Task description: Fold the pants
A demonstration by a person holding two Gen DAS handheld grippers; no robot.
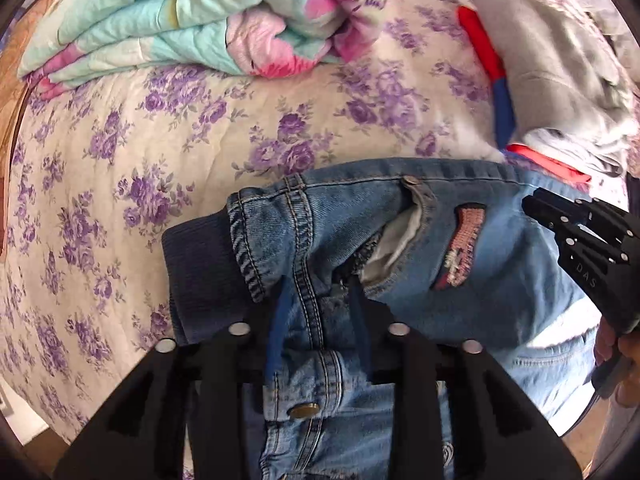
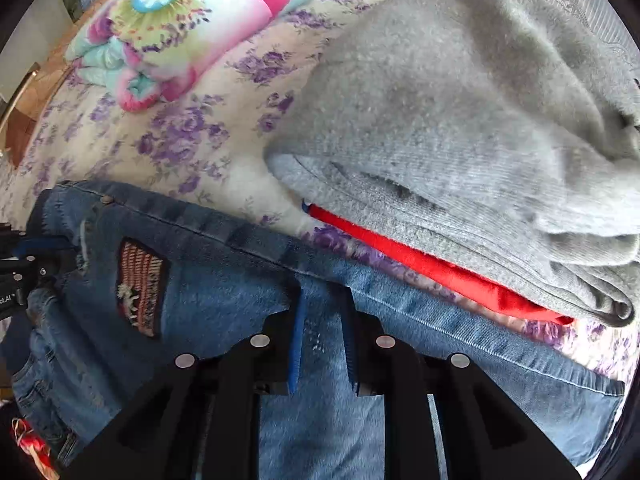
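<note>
Blue jeans (image 1: 500, 248) with a striped patch (image 1: 460, 248) and a dark ribbed cuff (image 1: 196, 272) lie on the flowered bedsheet (image 1: 120, 180). My left gripper (image 1: 320, 320) points down on them near the fly seam and brass button (image 1: 305, 410). Its blue pads stand apart with flat denim between them. My right gripper (image 2: 323, 340) sits further along the jeans (image 2: 224, 280), its pads close together with a narrow strip of denim pinched between them. The left wrist view shows the right gripper (image 1: 536, 208) at the right edge, and the right wrist view shows the left gripper (image 2: 24, 268) at the left edge.
A grey garment (image 2: 460, 120) lies on a red cloth (image 2: 420, 268) just beyond the jeans. A folded pink and turquoise quilt (image 1: 180, 28) lies at the back left. A hand (image 1: 616, 356) shows at the right edge. The bed's wooden edge (image 1: 8, 80) runs along the left.
</note>
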